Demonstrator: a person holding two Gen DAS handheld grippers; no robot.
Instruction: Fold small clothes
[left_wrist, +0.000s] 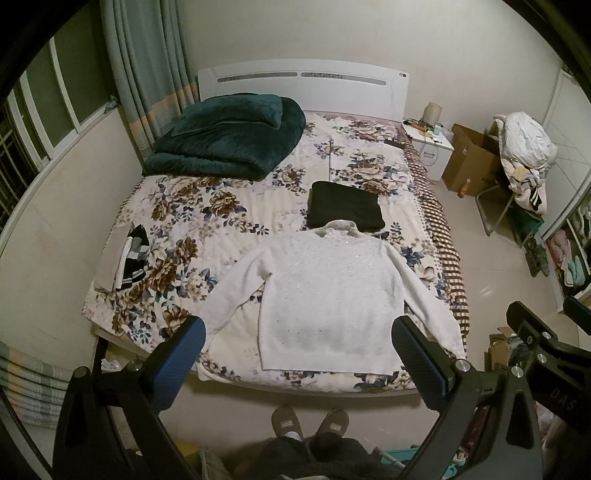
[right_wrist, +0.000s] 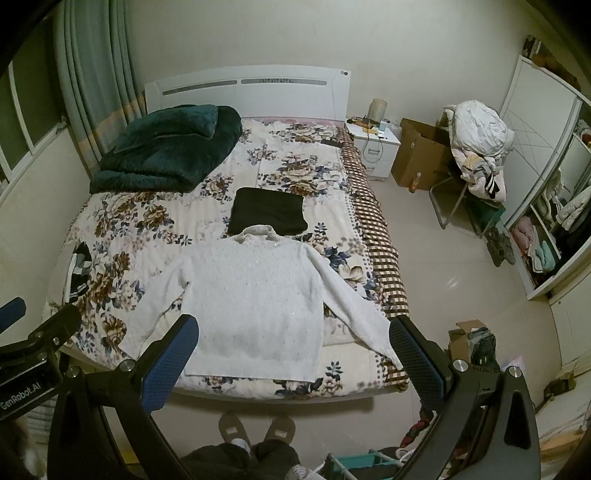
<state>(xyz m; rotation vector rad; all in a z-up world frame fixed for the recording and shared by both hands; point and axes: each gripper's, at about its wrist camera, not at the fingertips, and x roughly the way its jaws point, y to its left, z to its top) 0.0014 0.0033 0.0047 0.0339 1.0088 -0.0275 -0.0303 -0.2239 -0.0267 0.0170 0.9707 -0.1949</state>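
One black garment (left_wrist: 345, 205) is already folded on the bed (left_wrist: 229, 206); the white sweater (left_wrist: 325, 291), spread flat nearer, is left, both grippers' jaws held wide and empty.

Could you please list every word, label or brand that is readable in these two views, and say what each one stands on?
"GenRobot.AI": on the body of the left gripper, seen in the right wrist view.
"DAS": partial lettering on the body of the right gripper, seen in the left wrist view; the rest is cut off.
Print on the cardboard box: too small to read.
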